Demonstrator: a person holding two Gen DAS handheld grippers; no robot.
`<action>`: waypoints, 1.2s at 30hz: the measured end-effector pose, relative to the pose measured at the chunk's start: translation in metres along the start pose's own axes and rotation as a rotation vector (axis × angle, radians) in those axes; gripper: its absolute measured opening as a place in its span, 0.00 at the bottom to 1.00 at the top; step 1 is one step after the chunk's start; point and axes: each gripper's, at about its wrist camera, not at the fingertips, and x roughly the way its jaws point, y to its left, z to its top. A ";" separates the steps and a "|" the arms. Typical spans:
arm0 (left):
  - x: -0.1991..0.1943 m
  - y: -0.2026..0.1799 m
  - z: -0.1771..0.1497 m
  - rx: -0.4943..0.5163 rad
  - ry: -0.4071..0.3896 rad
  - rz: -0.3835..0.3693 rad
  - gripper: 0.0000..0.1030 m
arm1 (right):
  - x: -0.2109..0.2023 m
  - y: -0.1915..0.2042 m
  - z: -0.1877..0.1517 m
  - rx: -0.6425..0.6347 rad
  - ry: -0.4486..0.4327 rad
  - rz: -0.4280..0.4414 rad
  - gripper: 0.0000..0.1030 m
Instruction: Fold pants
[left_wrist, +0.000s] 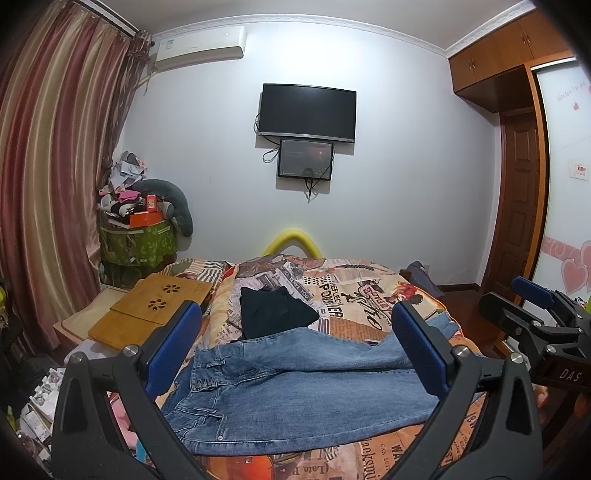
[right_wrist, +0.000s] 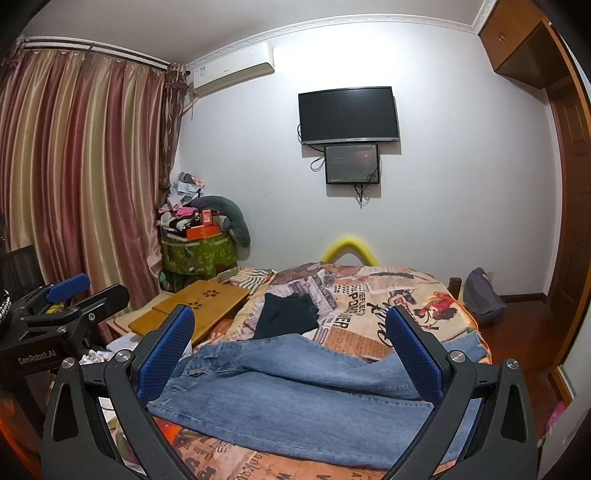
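Bedroom walls in pale white carry a dark television (left_wrist: 307, 111) and a smaller screen beneath it, with striped satin curtains (left_wrist: 48, 177) to one side and a bed (left_wrist: 354, 291) below, spread with a quilt printed like old newspaper. Across the near part of that quilt lie the blue jeans (left_wrist: 295, 391), waistband and button toward the left, both legs running off to the right, one leg lying slightly over the other; the denim looks stiff and faded, with heavy seams. A black garment (left_wrist: 273, 312) sits already folded farther back, near the jeans, and a bamboo lap tray (left_wrist: 155, 306) rests at the bed's left edge. The left claw (left_wrist: 295, 354) hovers above the jeans, jaws spread wide and holding nothing; the right claw (right_wrist: 291, 354) is likewise wide open and empty, its ribbed blue pads plain to see. Judging by this, folding has not begun: the pants are only laid out, and not quite flat. The next move probably calls for bringing the legs neatly together, each claw pinching a firm bite of thick denim, perhaps at waistband and hem, then lifting evenly so the cloth does not sag or twist.
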 end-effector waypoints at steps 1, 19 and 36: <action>0.000 -0.001 0.000 0.001 -0.001 0.001 1.00 | 0.000 -0.001 0.000 0.001 0.001 0.001 1.00; -0.001 -0.004 -0.001 -0.002 -0.005 -0.003 1.00 | 0.001 -0.002 -0.001 0.001 -0.001 0.000 1.00; 0.005 -0.002 0.000 -0.019 0.016 -0.005 1.00 | 0.004 -0.003 -0.002 0.000 0.016 0.004 1.00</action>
